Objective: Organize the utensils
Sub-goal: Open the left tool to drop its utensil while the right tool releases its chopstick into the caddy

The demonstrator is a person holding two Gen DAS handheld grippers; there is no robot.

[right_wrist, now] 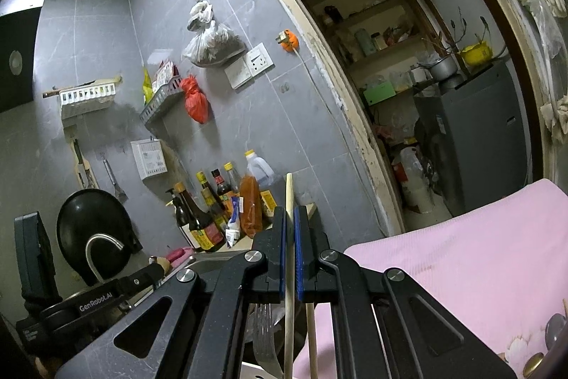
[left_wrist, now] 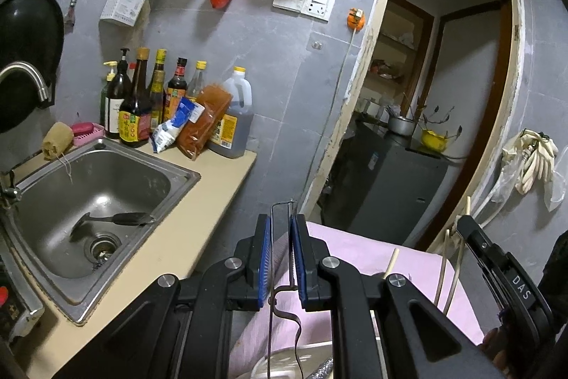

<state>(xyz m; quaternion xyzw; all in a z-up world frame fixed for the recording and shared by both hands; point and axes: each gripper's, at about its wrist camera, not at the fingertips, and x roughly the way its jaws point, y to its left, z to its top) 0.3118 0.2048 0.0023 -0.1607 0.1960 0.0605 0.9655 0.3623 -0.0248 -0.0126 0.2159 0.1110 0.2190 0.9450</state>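
Observation:
My left gripper (left_wrist: 282, 219) is shut on a thin metal wire frame (left_wrist: 283, 202) that stands upright between its blue pads, over a pink cloth (left_wrist: 355, 244). Under it lies a pale container (left_wrist: 284, 359), only partly seen. My right gripper (right_wrist: 289, 212) is shut on a pale wooden chopstick (right_wrist: 288, 190) that points up and runs down past the fingers. A second chopstick (right_wrist: 311, 336) and a metal fork (right_wrist: 264, 333) stand below it. In the left wrist view the right gripper (left_wrist: 468, 226) is at the right, beside more chopsticks (left_wrist: 442, 276).
A steel sink (left_wrist: 170, 166) with a dark spatula (left_wrist: 120, 219) in it lies to the left, with a tap (left_wrist: 25, 73). Sauce bottles (left_wrist: 135, 116) crowd the counter's back corner. A doorway (left_wrist: 443, 95) opens to the right. A black wok (right_wrist: 92, 222) hangs on the wall.

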